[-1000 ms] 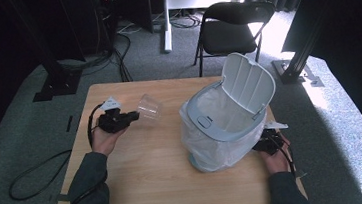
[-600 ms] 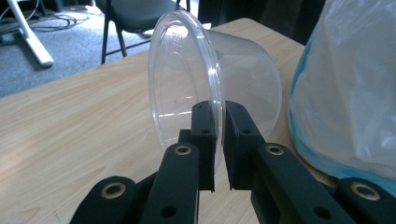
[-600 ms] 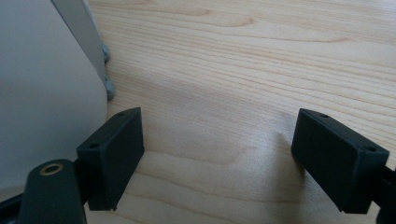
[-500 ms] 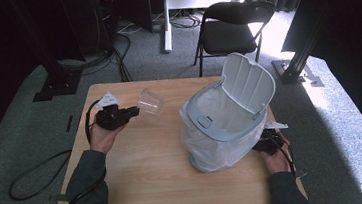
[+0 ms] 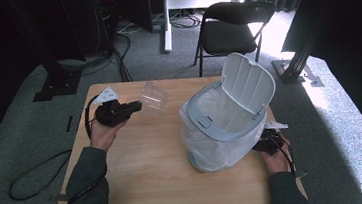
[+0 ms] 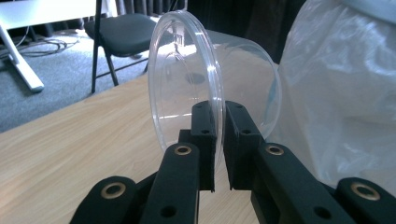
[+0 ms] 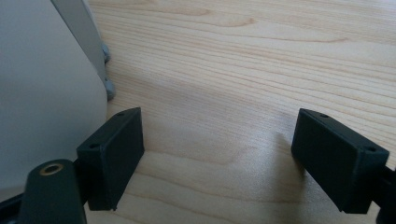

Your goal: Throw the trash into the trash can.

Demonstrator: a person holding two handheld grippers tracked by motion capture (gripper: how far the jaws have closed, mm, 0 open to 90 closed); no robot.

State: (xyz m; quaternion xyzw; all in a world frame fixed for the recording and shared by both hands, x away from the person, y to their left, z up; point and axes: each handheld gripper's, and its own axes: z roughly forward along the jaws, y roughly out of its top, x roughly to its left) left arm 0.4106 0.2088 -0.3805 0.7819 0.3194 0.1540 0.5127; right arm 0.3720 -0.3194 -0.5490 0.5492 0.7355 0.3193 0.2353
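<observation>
Where the left hand-held gripper (image 6: 215,140) reaches forward, its jaws are pressed together on the rim of a clear plastic cup (image 6: 210,88). That cup is see-through, with a round mouth ringed by a thickened lip and a body that tapers to a smaller base; it lies on its side in the grip, mouth turned sideways, and the bench (image 5: 149,160) grain shows through its wall. Seen from the high view, the cup (image 5: 153,97) sticks out beyond the left gripper's (image 5: 132,107) tips, above the far left part of the bench, apart from the bin (image 5: 226,122). The bin is pale grey with its lid tipped up and a clear bag lining it and draping over its sides. Just beside the bin's base, the right hand-held gripper (image 7: 219,158) has its jaws wide apart with bare wood between them.
</observation>
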